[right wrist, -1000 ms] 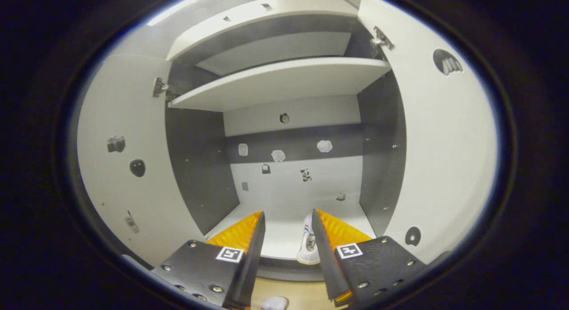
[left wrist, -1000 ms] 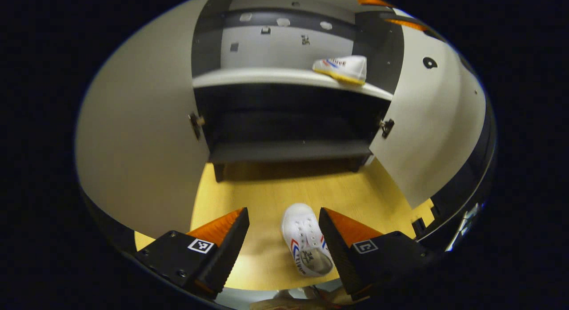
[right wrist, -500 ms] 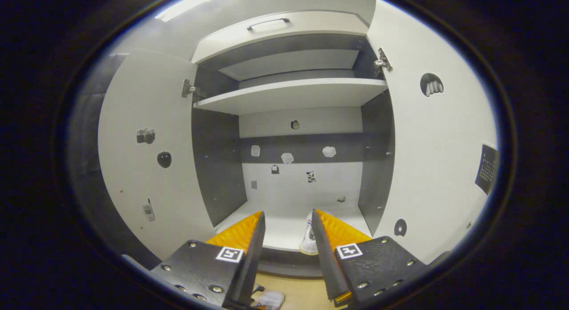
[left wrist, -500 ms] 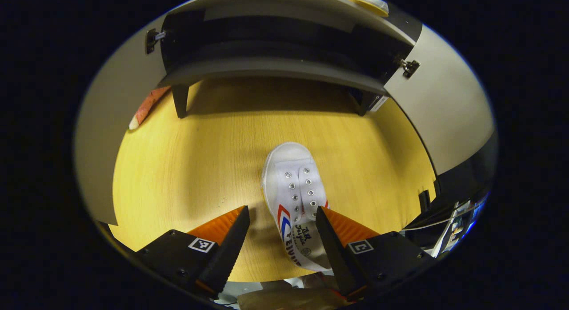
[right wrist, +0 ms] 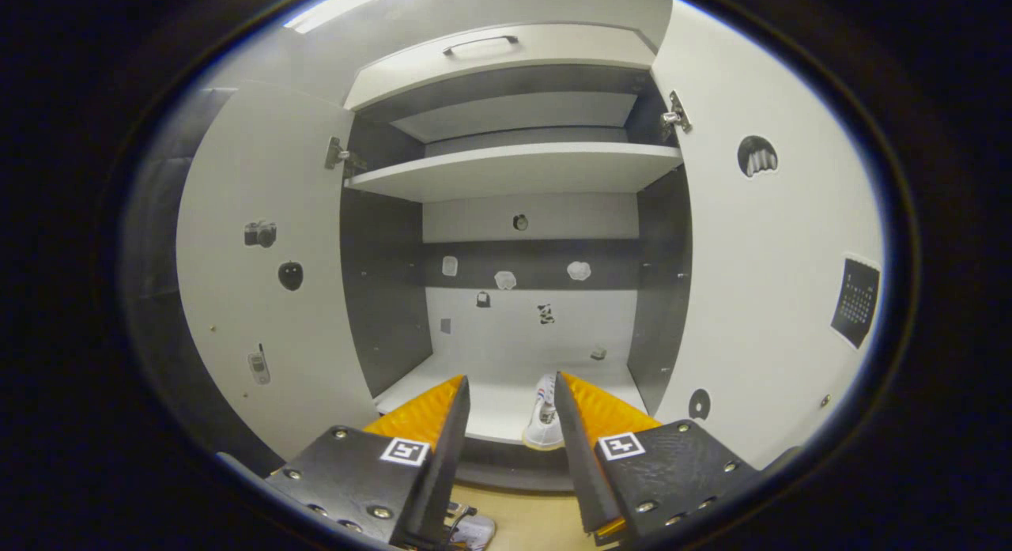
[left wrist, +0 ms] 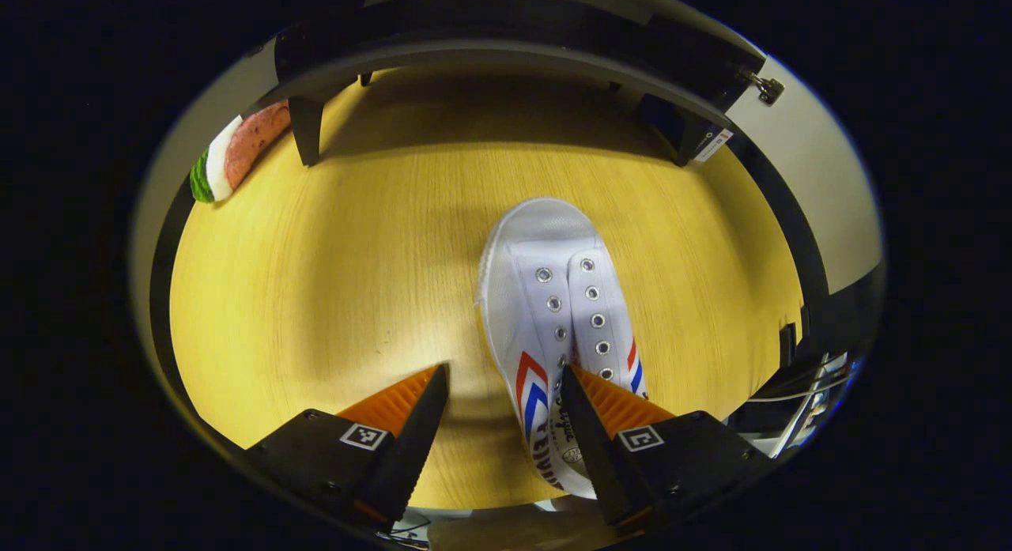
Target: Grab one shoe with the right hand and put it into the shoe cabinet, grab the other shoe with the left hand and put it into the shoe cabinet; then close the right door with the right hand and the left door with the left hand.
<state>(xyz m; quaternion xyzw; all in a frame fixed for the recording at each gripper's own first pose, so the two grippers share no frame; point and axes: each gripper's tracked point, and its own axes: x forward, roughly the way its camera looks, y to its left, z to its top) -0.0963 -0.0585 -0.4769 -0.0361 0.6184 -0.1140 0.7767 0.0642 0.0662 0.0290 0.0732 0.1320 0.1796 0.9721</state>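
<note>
Left gripper view: left gripper (left wrist: 503, 393) hanging spread over white shoe (left wrist: 553, 298) on the wooden floor (left wrist: 332, 258).
Its right finger is overlapping the shoe's heel end; contact unclear. Right gripper view: right gripper (right wrist: 511, 405) is hanging released, holding nothing, facing the open shoe cabinet (right wrist: 514, 167), second shoe (right wrist: 545, 420) sitting on the shelf inside.

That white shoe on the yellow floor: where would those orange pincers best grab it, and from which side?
Probably the heel end, from above. The shoe lies flat on the floor, toe toward the cabinet, its open collar nearest the left gripper. One finger already sits over that opening, so the other can take the collar's outer wall. The toe is wider and rounded, likelier to slip.
</note>
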